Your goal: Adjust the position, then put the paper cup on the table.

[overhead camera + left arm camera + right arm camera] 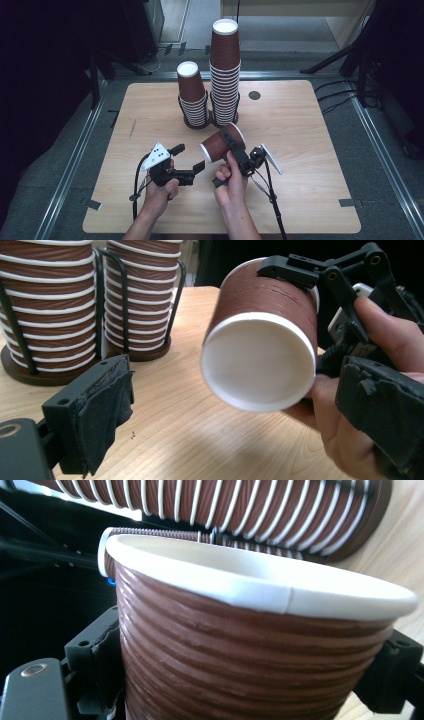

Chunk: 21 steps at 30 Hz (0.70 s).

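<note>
Between right claw (236, 146) pads: ribbed brown cup (221, 143), white base.

- High view: dim overall; the wooden table (300, 150) is evenly lit from above, its surroundings near black at left and right edges.
- Shadows on the tabletop are soft and short.
- Left gripper view: sharp at centre; near jaws at the lower corners are blurred.
- Right gripper view: the cup (250, 650) is close and soft; bright glare at upper left.
</note>
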### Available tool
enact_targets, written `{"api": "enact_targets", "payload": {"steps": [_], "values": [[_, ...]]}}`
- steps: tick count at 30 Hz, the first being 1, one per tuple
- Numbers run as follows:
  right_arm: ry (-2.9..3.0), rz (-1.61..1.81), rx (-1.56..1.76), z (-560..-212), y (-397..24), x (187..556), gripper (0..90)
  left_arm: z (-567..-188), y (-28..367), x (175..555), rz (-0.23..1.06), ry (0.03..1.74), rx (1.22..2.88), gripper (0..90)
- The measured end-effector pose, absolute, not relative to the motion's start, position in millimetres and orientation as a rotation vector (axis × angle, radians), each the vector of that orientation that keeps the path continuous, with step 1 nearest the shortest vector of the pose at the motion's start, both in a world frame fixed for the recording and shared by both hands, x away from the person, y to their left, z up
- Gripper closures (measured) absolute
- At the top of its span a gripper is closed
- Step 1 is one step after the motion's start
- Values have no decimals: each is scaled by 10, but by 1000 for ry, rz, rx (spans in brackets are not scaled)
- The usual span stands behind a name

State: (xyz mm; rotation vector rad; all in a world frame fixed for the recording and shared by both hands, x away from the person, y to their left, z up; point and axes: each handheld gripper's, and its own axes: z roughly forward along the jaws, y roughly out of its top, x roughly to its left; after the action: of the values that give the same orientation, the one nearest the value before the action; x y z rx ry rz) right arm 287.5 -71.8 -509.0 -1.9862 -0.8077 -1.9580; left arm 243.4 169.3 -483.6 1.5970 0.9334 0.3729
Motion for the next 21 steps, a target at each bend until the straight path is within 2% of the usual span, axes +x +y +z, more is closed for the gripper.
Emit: {"api": "enact_targets", "payload": {"steps": [12,21], "values": [[-1289,-2243,-2092,-4955,-994,3013,120,-4846,1790,2448,389,980,1579,25],[-1610,-2373,-2026,-4830,-1134,3030,120,-4872,1856,2466,411,1010,1575,25]]}}
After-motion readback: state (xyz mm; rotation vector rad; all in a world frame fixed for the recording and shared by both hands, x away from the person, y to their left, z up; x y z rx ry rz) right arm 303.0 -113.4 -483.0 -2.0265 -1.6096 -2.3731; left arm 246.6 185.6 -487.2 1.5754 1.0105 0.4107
